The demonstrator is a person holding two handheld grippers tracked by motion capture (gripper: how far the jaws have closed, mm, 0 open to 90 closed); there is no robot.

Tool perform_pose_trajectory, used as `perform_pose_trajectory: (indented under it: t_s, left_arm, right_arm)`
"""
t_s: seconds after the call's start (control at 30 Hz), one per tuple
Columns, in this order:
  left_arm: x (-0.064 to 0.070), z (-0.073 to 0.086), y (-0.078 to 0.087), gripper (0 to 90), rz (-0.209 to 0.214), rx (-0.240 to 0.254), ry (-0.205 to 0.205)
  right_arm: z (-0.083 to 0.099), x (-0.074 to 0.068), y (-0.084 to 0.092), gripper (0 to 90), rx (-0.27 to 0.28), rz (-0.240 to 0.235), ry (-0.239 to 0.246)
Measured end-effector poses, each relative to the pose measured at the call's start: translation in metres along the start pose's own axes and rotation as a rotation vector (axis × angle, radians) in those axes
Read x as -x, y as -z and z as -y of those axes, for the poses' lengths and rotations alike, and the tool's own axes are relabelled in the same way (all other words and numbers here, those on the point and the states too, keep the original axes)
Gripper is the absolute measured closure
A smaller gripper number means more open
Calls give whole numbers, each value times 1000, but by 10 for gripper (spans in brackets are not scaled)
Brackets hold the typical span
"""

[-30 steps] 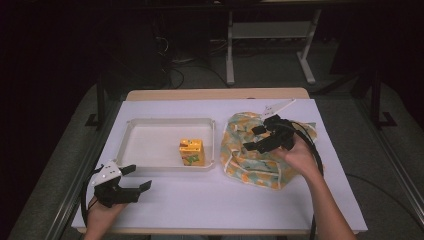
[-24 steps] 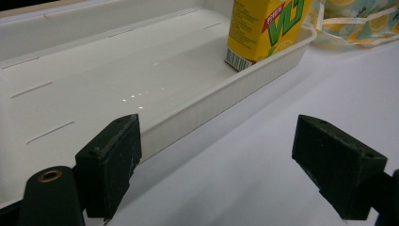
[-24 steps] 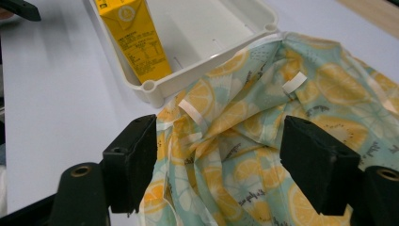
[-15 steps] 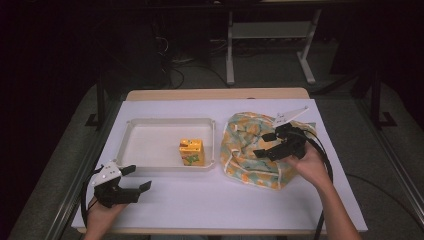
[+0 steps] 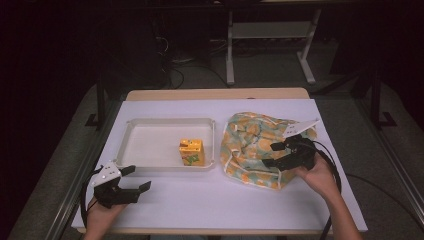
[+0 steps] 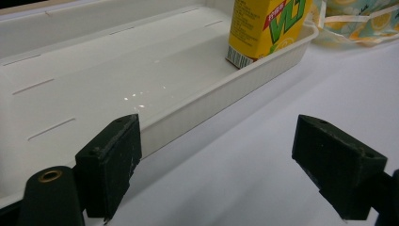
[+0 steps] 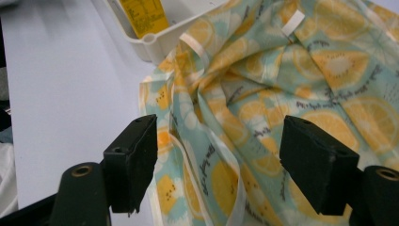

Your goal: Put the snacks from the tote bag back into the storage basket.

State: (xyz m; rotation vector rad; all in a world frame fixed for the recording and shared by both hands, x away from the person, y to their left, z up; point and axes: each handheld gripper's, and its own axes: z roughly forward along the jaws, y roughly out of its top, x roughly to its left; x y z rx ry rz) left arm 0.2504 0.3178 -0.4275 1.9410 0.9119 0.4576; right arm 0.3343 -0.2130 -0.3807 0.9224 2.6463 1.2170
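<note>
I have the right gripper [image 5: 279,155] poised over the near right part of the lemon-print cloth bag [image 5: 255,147], its jaws roughly two-thirds open with crumpled fabric lying between them but nothing pinched yet; in the right gripper view the black pads [image 7: 132,162] stand apart on either side of a raised fold with a pale trim running along it. I judge I am lining up on that ridge because it is the easiest part of a soft, slumped thing to catch. The bag sits on the right half of the bench [image 5: 210,210], its left edge touching the white tray [image 5: 150,167]. It is thin printed fabric, teal and orange, heaped in loose wrinkles, with a ribbon-like drawstring or binding. The tray is shallow, rigid, glossy plastic with rounded corners and faint moulded slots in its floor; a yellow drink carton [image 5: 191,151] stands upright at its near right corner. My left gripper [image 5: 131,180] waits at the near left, just in front of the tray, jaws wide open and empty, kept clear until the tray needs steadying. The bench cover is plain matte white.
</note>
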Motion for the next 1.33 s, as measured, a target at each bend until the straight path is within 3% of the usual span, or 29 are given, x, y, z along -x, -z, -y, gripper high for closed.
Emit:
perform_pose_trajectory:
  t_s: [0.9, 1.13, 1.33]
  left_arm:
    - [1, -1, -2, 157, 4, -2, -5]
    - [2, -2, -1, 157, 10, 4, -14]
    - [2, -2, 0, 155, 5, 11, -12]
  right_arm:
    - [60, -19, 22, 268, 51, 42, -36]
    - [79, -28, 31, 266, 112, 32, -76]
    - [79, -31, 30, 218, 167, 17, -91]
